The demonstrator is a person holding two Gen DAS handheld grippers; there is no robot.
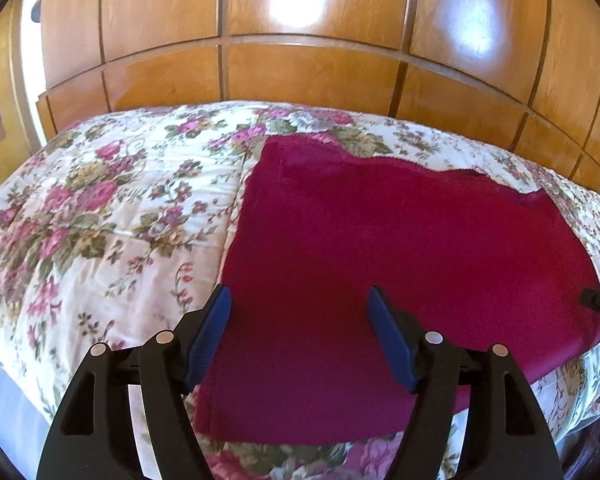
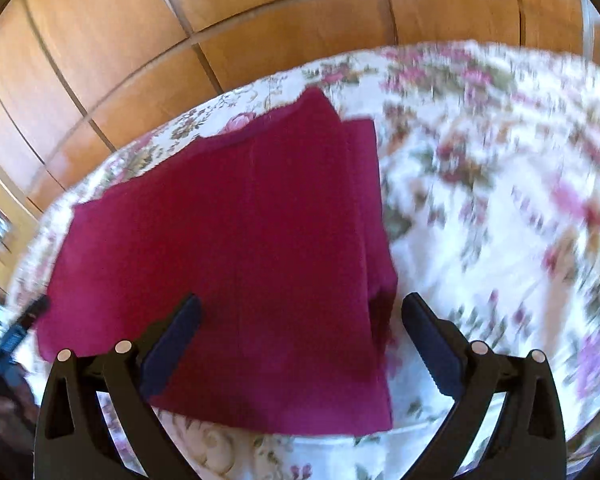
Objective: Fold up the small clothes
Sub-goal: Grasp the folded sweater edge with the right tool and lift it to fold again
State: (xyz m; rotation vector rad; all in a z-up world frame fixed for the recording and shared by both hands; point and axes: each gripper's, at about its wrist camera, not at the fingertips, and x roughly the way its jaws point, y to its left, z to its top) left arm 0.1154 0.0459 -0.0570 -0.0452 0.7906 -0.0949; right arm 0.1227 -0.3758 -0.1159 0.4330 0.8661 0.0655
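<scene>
On floral bedspread (image 1: pixel 100 208), one magenta garment (image 1: pixel 380 240) (folded), two grippers open

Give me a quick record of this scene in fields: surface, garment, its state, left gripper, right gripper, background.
surface: bed with floral bedspread
garment: magenta cloth, lying flat on the bedspread
garment state: a layer already folded over along its right side, seen in the right wrist view
left gripper: fingers open, over the cloth's near left part, nothing gripped
right gripper: fingers open, over the cloth's near right edge, nothing gripped
background: wooden panelled wall
</scene>
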